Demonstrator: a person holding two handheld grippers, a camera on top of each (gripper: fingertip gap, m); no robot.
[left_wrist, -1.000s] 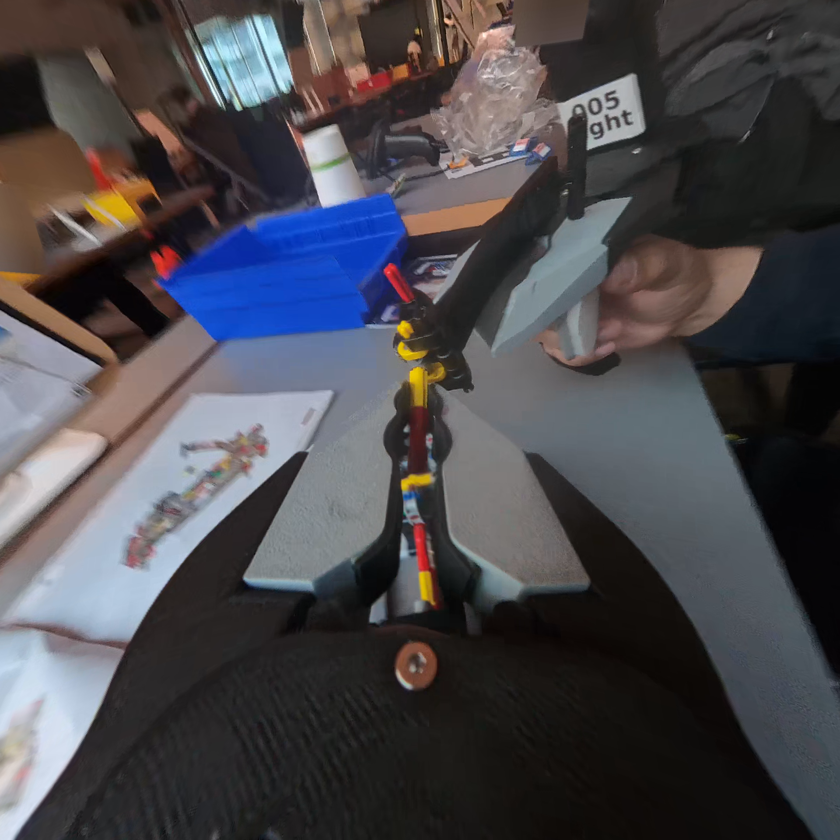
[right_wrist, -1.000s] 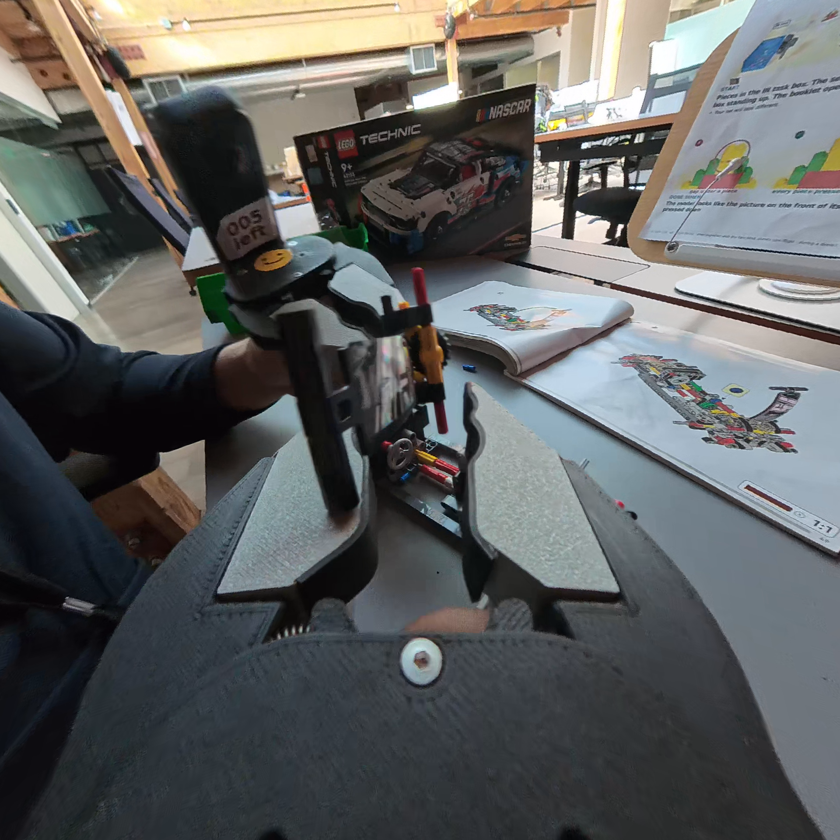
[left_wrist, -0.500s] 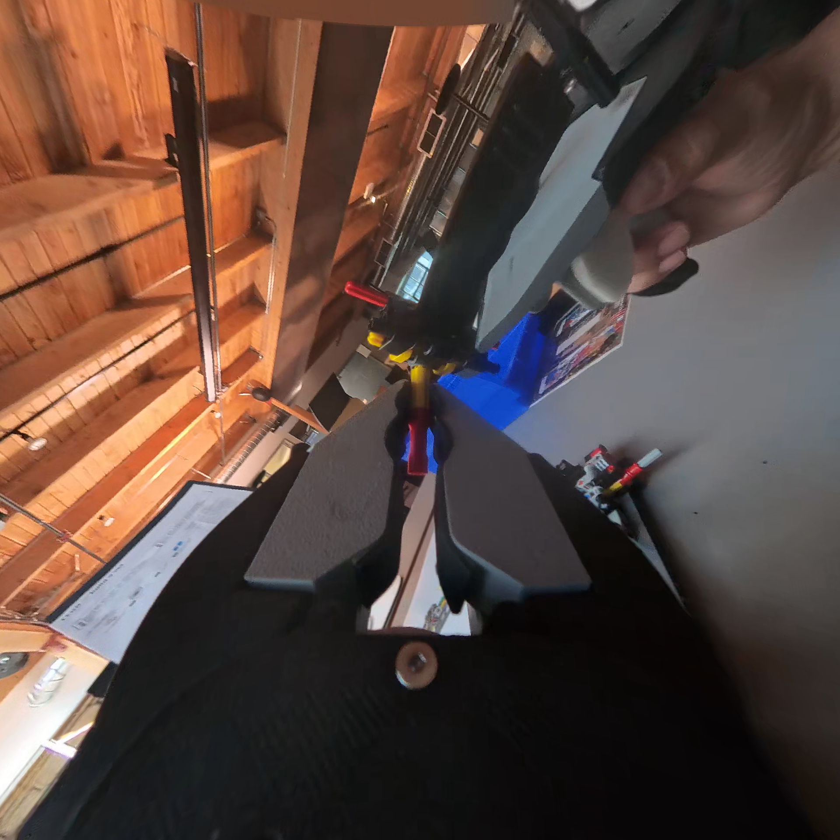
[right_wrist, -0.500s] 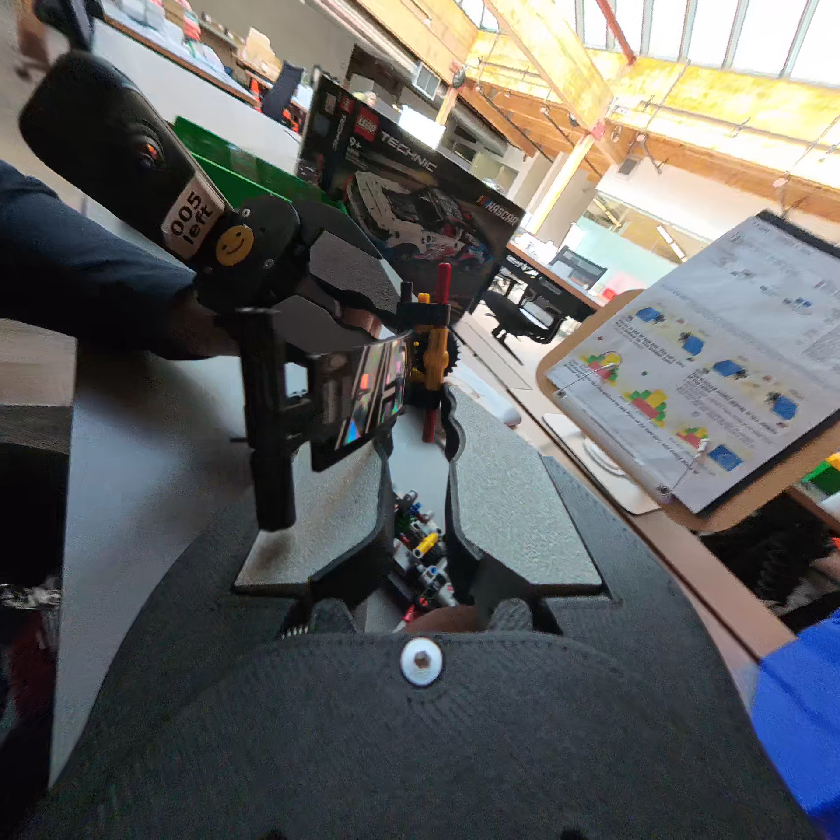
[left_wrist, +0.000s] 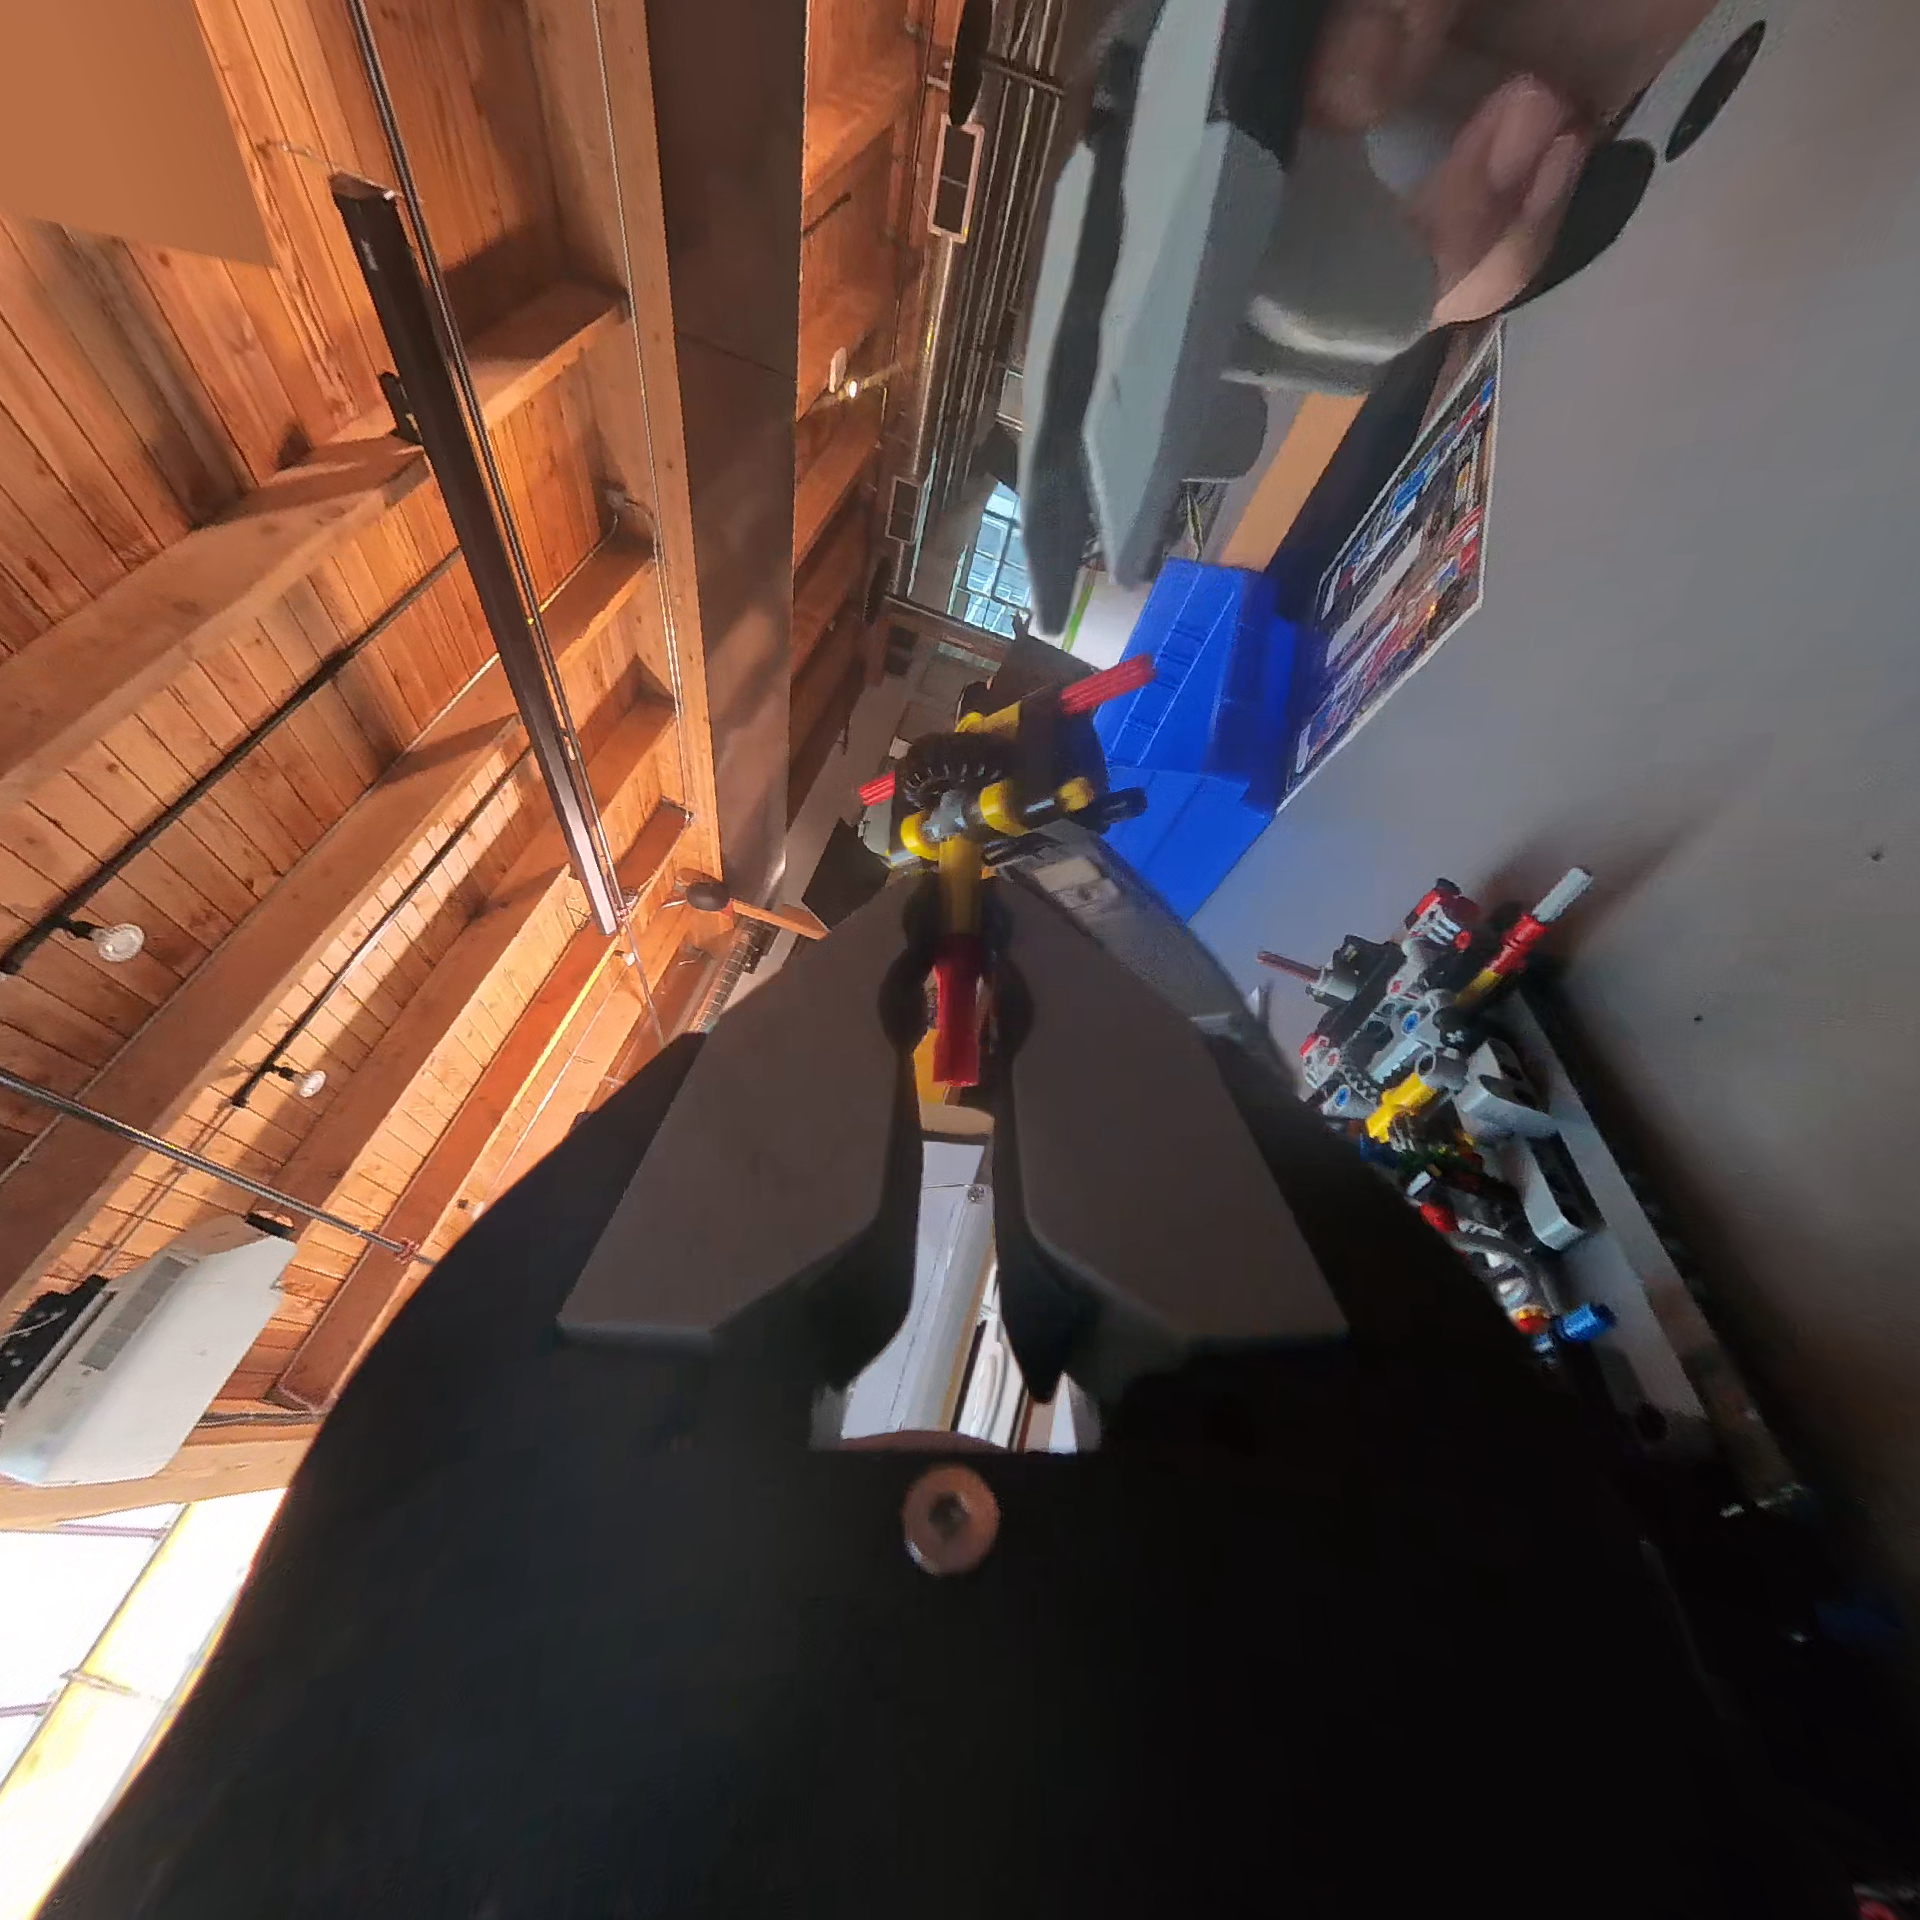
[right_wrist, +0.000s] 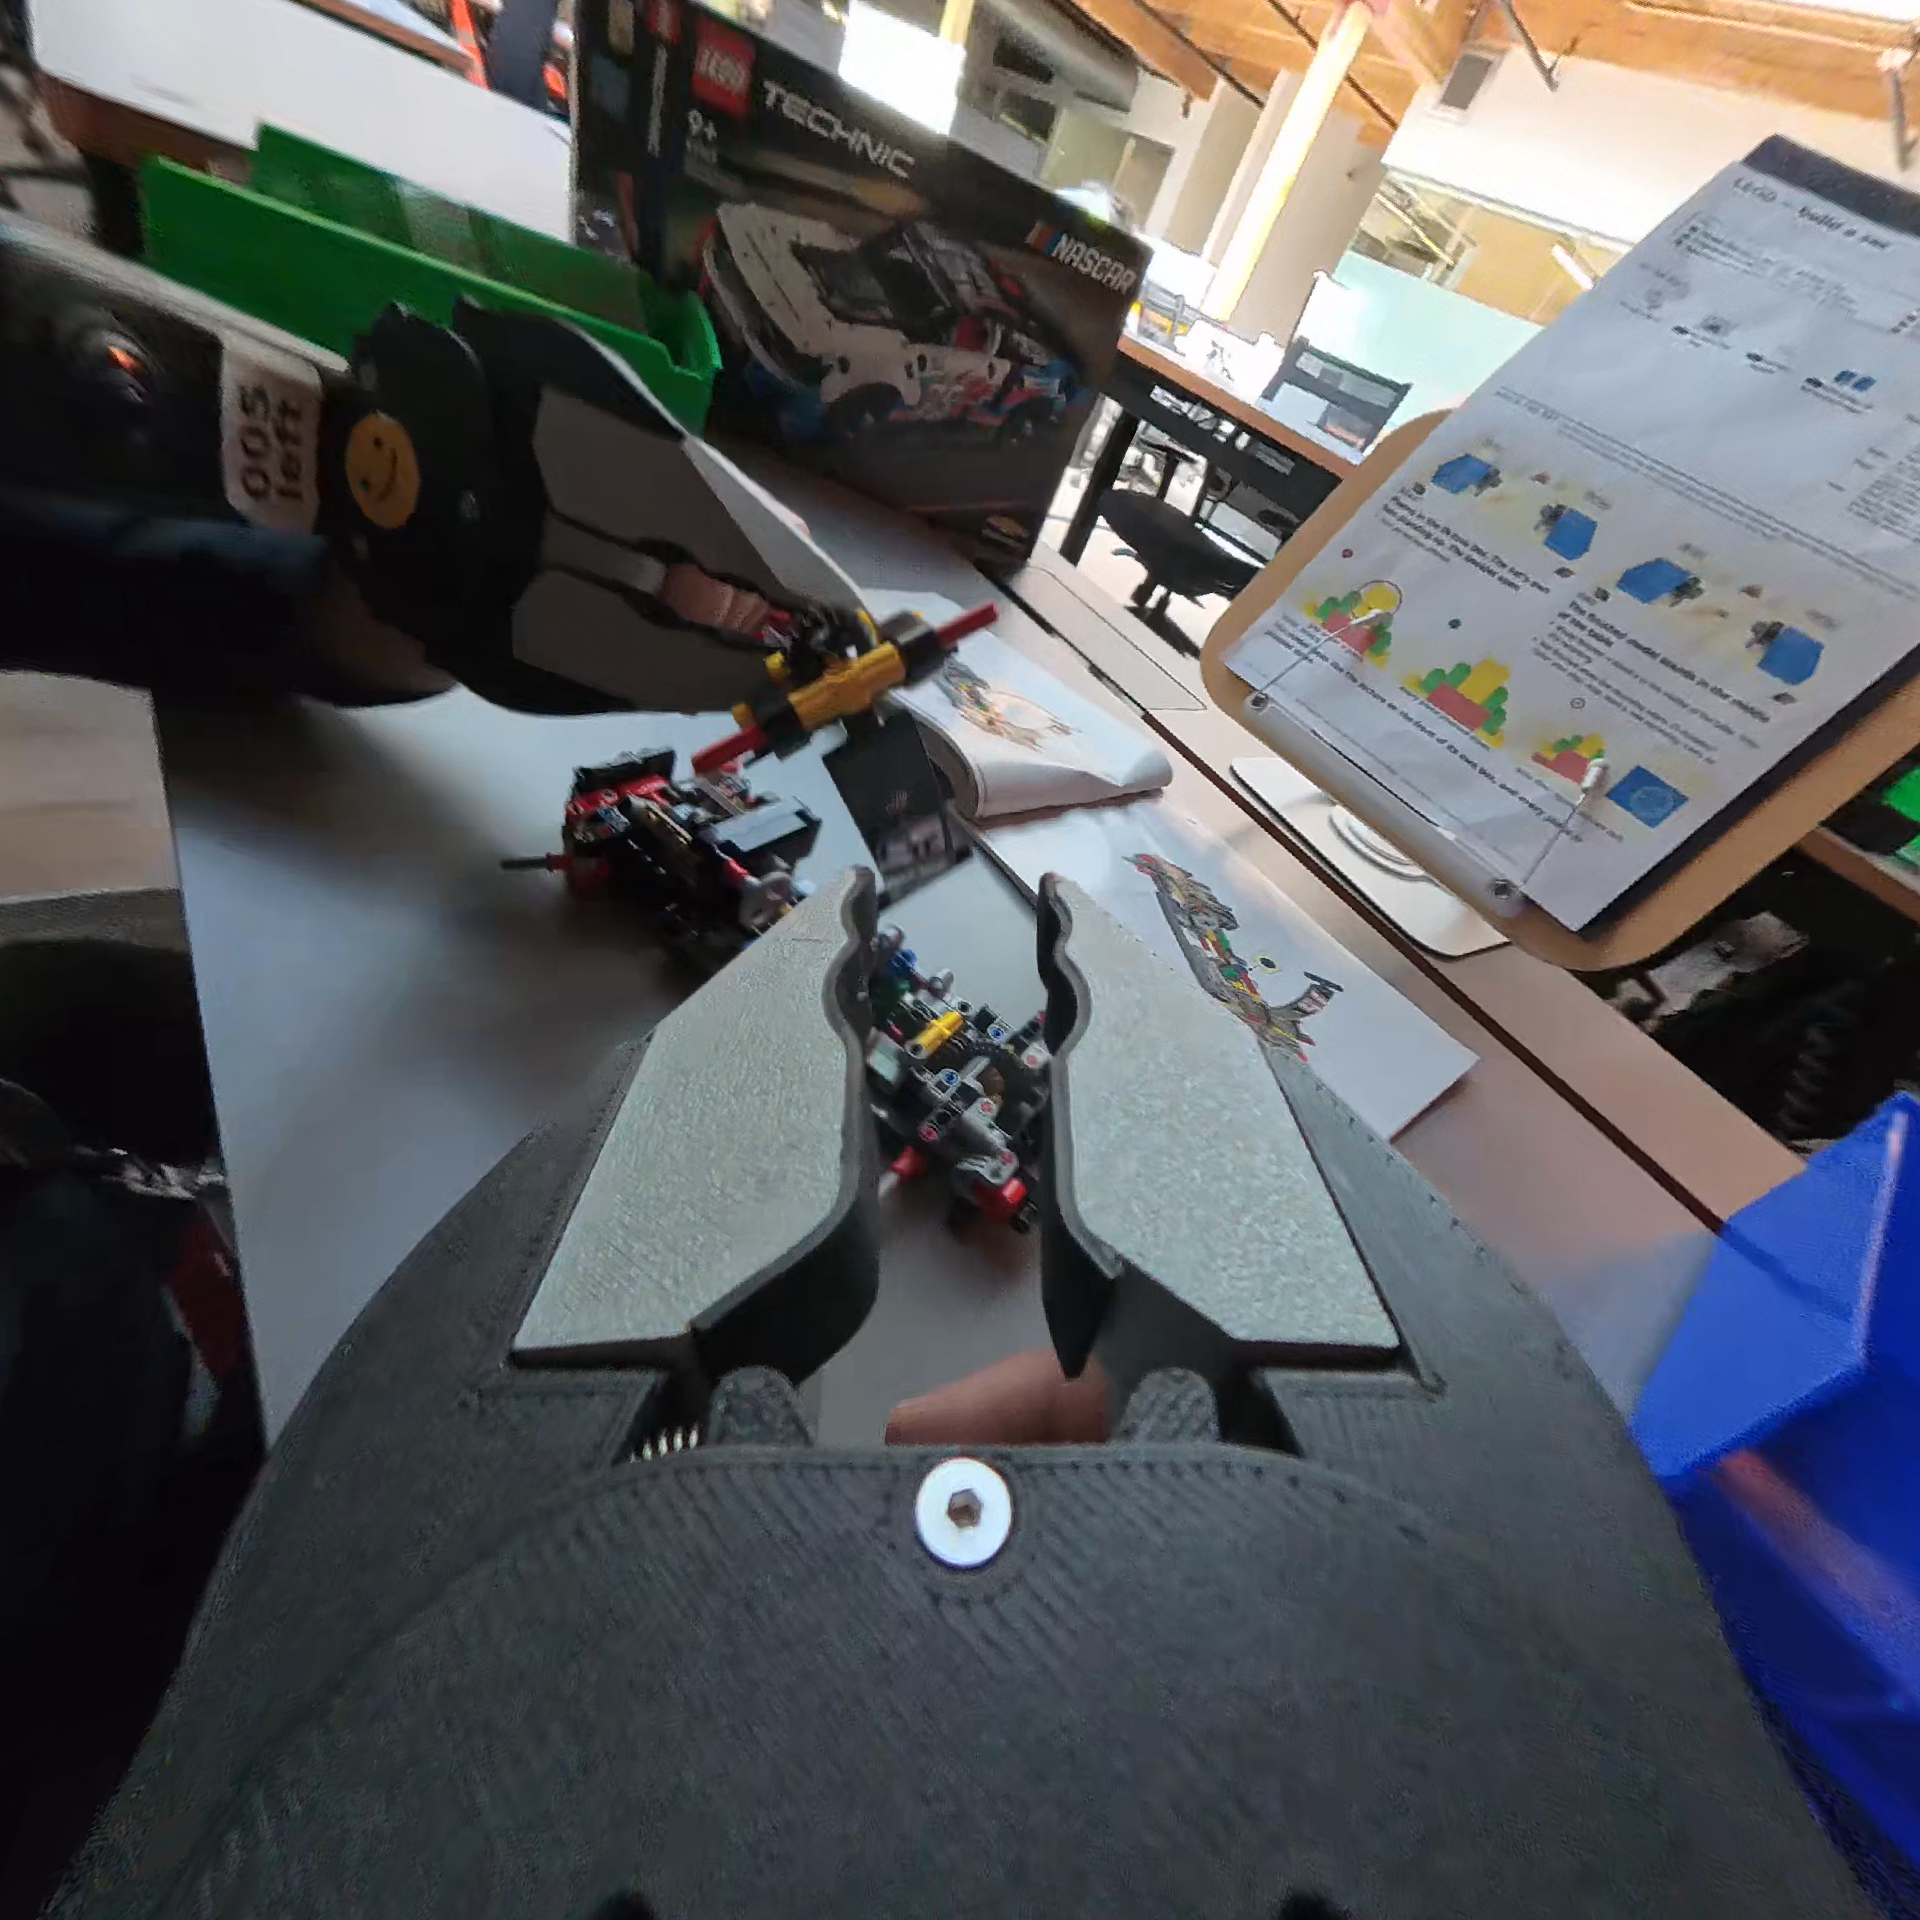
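Pinching a small brick subassembly by its red axle, the left gripper holds it in the air above the grey surface, near that surface's far-left part as the right wrist view shows it. Both pads press on the axle, and the yellow connectors, black gear and a second red axle stick out beyond the fingertips. The piece looks light and rigid, yet its parts seem only pushed together, so I judge that a sideways knock could pop one off; the smooth axle could also twist in the grip. The yellow crossbar looks like the sturdier place to hold.

Below it, mid-surface, lies a black and red chassis, and nearer the front a second brick build. The right gripper stands spread with nothing in it, hovering over that build, which shows between its fingers untouched. Both builds look heavier, knobbly and easy to shed small pins.

Further right lie an open booklet and a printed sheet; a stand with a page crowds the right edge, and a blue bin the front-right corner. A green bin and a box line the far edge. Open room lies along the left edge.
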